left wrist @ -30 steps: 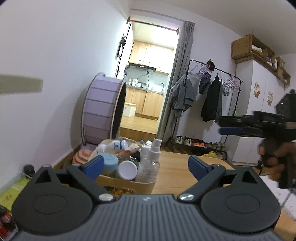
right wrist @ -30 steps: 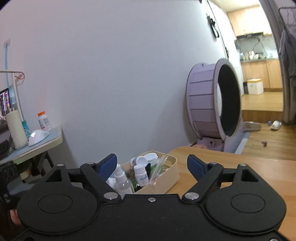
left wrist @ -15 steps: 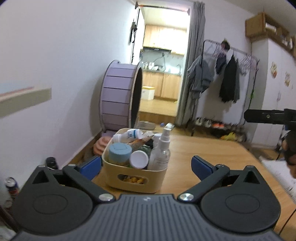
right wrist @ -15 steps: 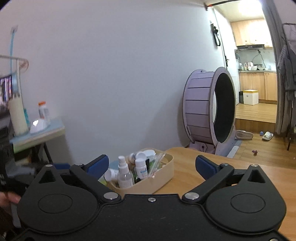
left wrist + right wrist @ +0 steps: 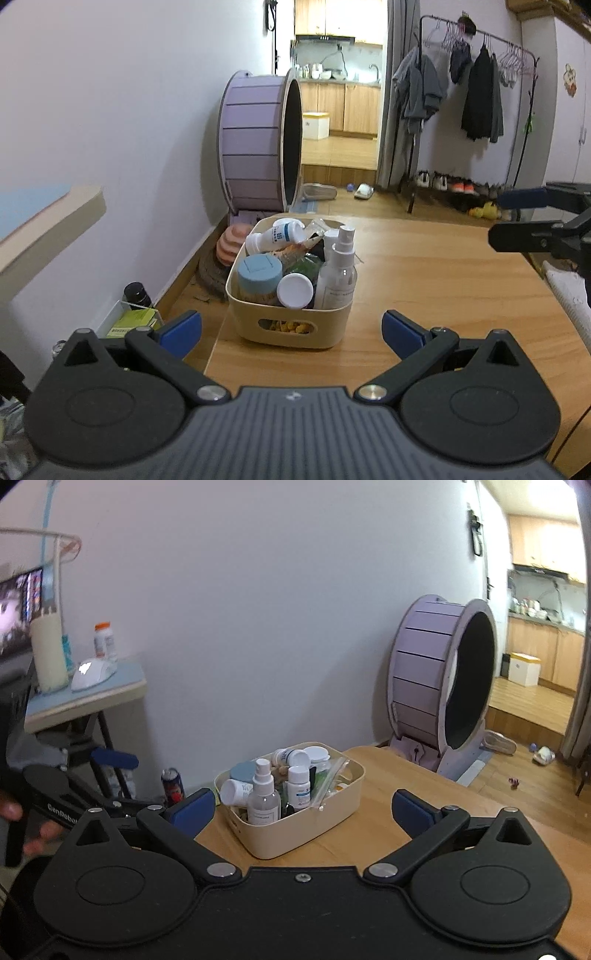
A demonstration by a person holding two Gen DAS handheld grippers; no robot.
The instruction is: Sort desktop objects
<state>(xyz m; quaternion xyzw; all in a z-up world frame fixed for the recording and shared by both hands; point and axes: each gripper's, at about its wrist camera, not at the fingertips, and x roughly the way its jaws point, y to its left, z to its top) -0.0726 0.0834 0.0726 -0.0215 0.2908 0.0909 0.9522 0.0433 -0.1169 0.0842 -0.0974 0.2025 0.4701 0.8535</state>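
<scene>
the cream bin [image 5: 291, 334] full of small things is set on the near left corner of the wooden table [image 5: 436, 273], close to the white wall. a clear spray bottle [image 5: 338, 275] is stood upright at the right side of the bin, as seen from the left wrist. a jar with a round blue lid [image 5: 258, 275] is kept at the bin's near left, and a small bottle with a white cap [image 5: 295, 290] is leaned just beside it. a white bottle with a blue label [image 5: 275, 234] is laid on top at the far end. the left gripper [image 5: 291, 328] is held just in front of the bin, with its jaws spread wide and nothing gripped between them. the right gripper [image 5: 303, 806] is also pointed at the bin from the other side; its jaws are spread as wide as they go, and nothing is touched by its blue pads [image 5: 410, 810]. a big purple wheel [image 5: 258, 142] is stood on the floor past the far end of the table. a rack of clothes [image 5: 461, 96] is seen far off on the right.
</scene>
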